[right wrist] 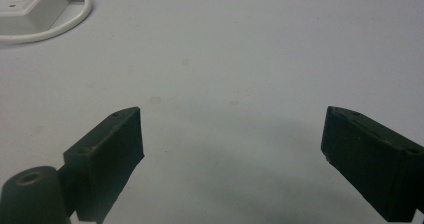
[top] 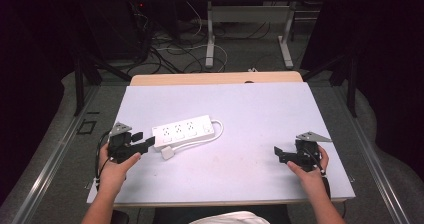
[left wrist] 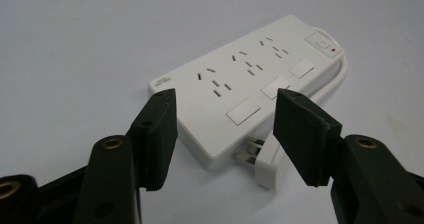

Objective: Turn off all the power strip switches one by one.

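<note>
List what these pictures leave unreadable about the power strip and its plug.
- Small grey label on the power strip, left gripper view: print too small to read.
- Plug, left gripper view: its right side sits behind the left gripper's jaw.
- Power strip, right gripper view: cut off by the top-left edge.
- Sockets, high view: too small to count the holes.
</note>
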